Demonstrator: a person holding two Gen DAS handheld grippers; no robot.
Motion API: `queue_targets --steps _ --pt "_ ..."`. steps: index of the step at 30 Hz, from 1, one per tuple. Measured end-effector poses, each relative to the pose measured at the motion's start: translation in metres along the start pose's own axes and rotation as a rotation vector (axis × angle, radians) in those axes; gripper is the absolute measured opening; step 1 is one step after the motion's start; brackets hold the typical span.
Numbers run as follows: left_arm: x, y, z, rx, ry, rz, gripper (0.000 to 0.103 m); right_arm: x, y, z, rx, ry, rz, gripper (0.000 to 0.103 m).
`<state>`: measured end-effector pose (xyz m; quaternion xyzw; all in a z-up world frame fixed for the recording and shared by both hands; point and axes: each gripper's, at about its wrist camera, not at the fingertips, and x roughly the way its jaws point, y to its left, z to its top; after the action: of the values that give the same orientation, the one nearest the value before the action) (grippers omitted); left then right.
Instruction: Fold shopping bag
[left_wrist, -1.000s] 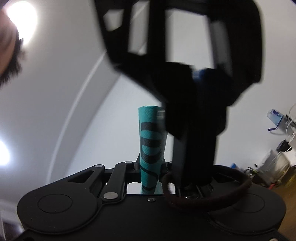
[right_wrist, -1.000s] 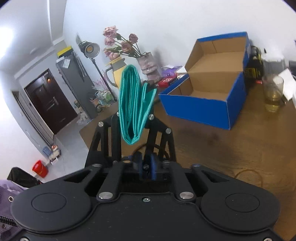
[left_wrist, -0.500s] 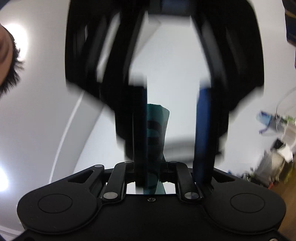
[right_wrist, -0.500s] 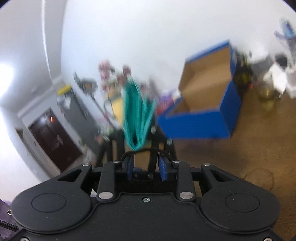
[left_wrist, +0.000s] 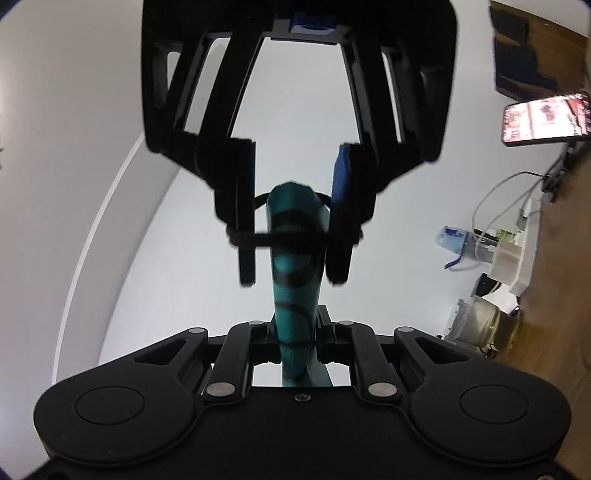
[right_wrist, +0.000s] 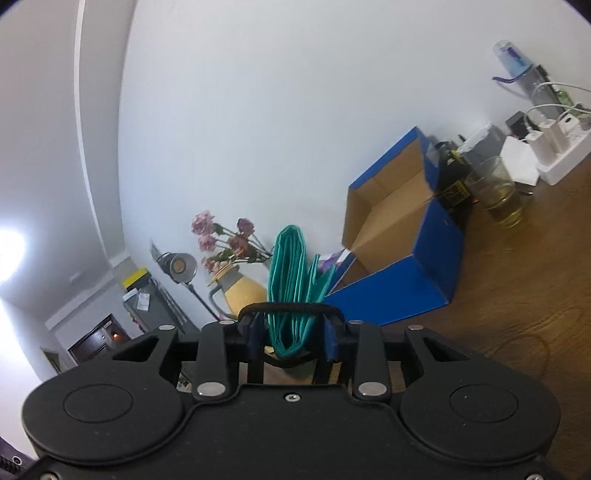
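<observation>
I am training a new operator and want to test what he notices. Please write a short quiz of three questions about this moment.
1. True or false: the left gripper is shut on the bag.
2. Which gripper has the band stretched over its fingers? A) left gripper B) right gripper C) neither
3. Fill in: the open box is ___ on the outside.

Key: 1 true; 2 B; 3 blue.
</observation>
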<state>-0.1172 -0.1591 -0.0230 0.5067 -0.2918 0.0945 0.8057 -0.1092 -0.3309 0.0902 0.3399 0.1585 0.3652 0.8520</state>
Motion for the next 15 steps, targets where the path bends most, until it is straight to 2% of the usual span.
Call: queue_targets --steps 3,8,15 --pt "0.001 0.003 -0.001 0.018 -0.016 -0.014 0.015 0.0 -0.006 -0.003 0.012 -0.014 -0.001 0.035" --pt "-0.003 0.003 -0.003 0.037 -0.092 -0.013 0.015 -0.001 -0.01 -0.006 0.002 -0.03 0.015 0.035" --pt "-0.02 0.002 -0.037 0.106 -0.283 0.006 0.015 -0.005 0.005 -0.012 -0.098 0.012 0.002 0.035"
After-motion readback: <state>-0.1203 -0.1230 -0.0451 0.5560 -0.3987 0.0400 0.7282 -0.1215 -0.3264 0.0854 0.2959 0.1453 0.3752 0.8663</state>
